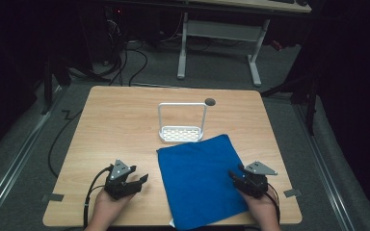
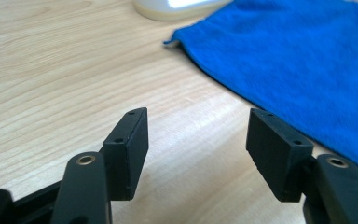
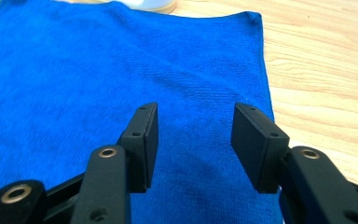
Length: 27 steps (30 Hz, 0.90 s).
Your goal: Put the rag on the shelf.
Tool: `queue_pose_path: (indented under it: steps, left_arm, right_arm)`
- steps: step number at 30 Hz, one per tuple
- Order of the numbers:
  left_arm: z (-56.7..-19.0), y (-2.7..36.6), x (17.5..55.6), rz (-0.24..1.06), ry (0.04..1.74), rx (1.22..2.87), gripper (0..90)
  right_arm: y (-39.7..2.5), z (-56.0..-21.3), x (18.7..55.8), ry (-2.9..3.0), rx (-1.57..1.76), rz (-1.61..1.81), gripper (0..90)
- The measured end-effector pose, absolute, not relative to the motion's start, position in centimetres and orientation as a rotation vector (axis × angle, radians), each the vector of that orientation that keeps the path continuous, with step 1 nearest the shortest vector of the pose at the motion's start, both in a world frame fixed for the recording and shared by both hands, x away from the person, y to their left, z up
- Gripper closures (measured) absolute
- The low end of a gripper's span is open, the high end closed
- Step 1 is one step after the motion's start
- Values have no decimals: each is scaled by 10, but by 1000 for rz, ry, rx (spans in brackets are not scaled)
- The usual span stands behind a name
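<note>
Blue terry-cloth towel (image 1: 200, 180) lies flat at lower centre of the high view, on the wooden table (image 1: 120, 125). I judge it light, limp, non-slippery; best pinched at an edge. My left gripper (image 1: 142, 180) and right gripper (image 1: 232, 174) gape, empty.

High view dim, dark surroundings; gripper views bright, backgrounds blurred.

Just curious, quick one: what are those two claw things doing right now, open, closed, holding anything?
Left gripper: open, empty, over bare table.
Right gripper: open, empty, over the blue cloth.
</note>
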State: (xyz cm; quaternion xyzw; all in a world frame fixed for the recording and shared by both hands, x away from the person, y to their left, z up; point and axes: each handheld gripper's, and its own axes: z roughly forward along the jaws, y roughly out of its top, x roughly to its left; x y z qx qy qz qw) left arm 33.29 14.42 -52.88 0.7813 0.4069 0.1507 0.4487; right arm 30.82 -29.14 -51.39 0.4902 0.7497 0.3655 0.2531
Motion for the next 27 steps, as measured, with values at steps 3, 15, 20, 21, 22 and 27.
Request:
queue_pose_path:
  steps: [3,15,20,21,22,27]
  left_arm:
    - [-528,142,333,391,986,1939,403]
    - [-522,123,332,368,924,1976,446]
    - [-520,99,327,320,859,2039,475]
    - [-519,84,322,307,810,2069,501]
    - [-519,84,322,307,810,2069,528]
    - [-524,55,315,297,721,2141,673]
  right_arm:
    - [-293,-514,311,2030,1356,1006,507]
    - [-301,-512,312,2014,1345,1012,470]
    - [-303,-510,313,2016,1332,1017,485]
    - [-303,-510,313,2018,1335,1023,494]
    - [-303,-511,313,2020,1332,1027,503]
    - [-303,-510,313,2036,1326,1024,556]
